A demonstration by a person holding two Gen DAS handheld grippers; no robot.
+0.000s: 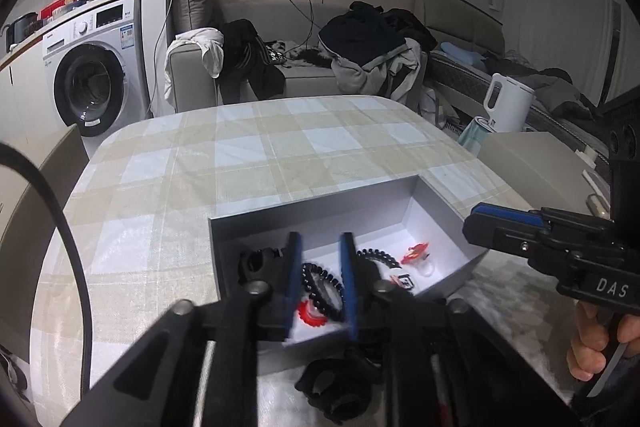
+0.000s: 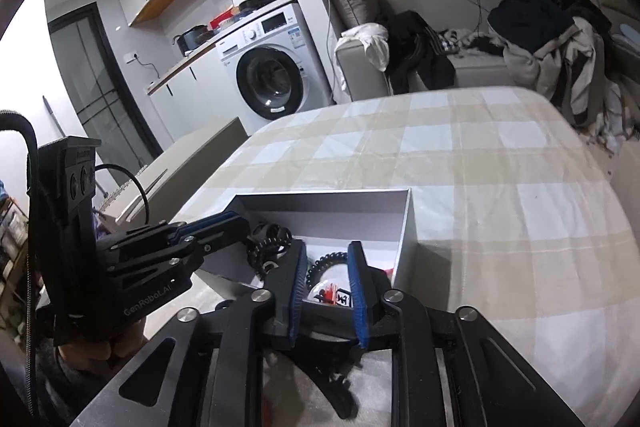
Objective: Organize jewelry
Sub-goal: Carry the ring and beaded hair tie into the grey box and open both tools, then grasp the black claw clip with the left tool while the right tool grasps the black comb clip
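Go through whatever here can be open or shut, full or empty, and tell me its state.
grey box: lid off, jewelry inside
left gripper: open over the box, holding nothing
right gripper: open, holding nothing
washing machine: door shut

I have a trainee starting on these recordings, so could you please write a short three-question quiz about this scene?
1. True or false: the grey box on the checked tablecloth has its lid on.
2. Multiple choice: which appliance stands beyond the table? A) washing machine B) oven C) fridge
3. Short answer: what colour are the coiled hair ties lying in the box?

Key
1. False: the box is open at the top, with small items inside.
2. A.
3. Black; one shows between the pads of the left tool, which hangs over the box without pressing on anything.
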